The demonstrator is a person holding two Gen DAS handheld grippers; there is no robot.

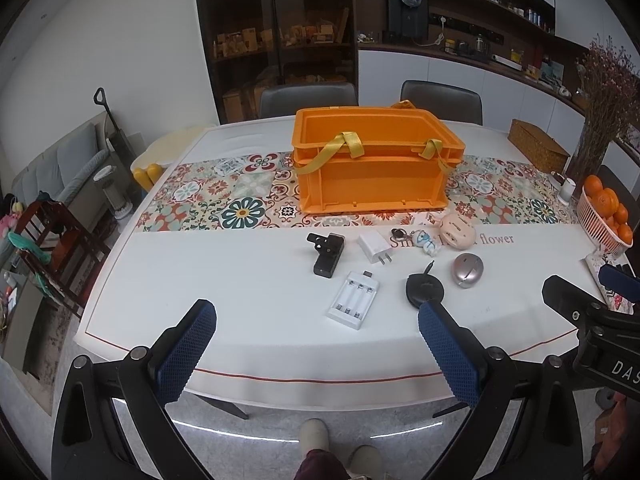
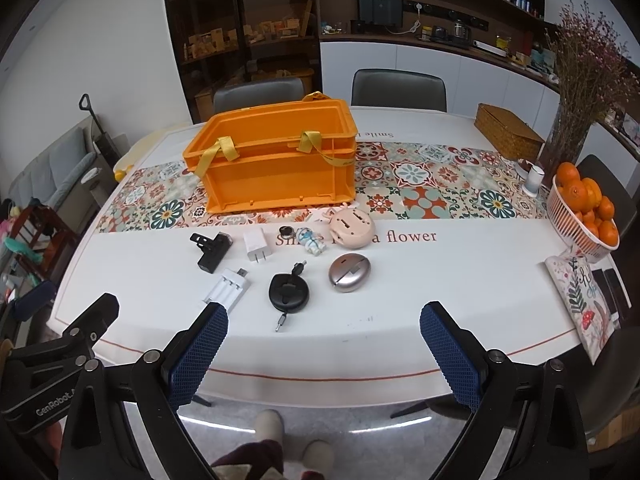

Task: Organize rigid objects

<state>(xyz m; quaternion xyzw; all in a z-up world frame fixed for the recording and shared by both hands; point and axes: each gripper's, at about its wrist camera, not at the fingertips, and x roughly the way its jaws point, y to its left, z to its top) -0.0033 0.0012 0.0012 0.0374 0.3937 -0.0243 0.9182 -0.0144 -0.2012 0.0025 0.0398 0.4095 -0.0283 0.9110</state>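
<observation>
An orange crate (image 1: 376,184) (image 2: 276,172) with yellow straps stands on the patterned runner. In front of it on the white cloth lie a black clip adapter (image 1: 327,254) (image 2: 211,251), a white plug charger (image 1: 375,246) (image 2: 257,244), a white battery charger (image 1: 353,299) (image 2: 230,286), a black cable reel (image 1: 425,289) (image 2: 289,291), a silver oval case (image 1: 467,270) (image 2: 349,272), a pink round case (image 1: 458,230) (image 2: 352,228) and a small figurine keychain (image 1: 426,240) (image 2: 311,240). My left gripper (image 1: 316,354) and right gripper (image 2: 324,354) are open and empty, above the table's near edge.
A basket of oranges (image 2: 584,212), a vase of dried flowers (image 2: 572,132), a wicker box (image 2: 508,130) and a patterned pouch (image 2: 584,300) stand at the right. Two chairs (image 2: 398,88) are behind the table. The other gripper's body shows at each view's side.
</observation>
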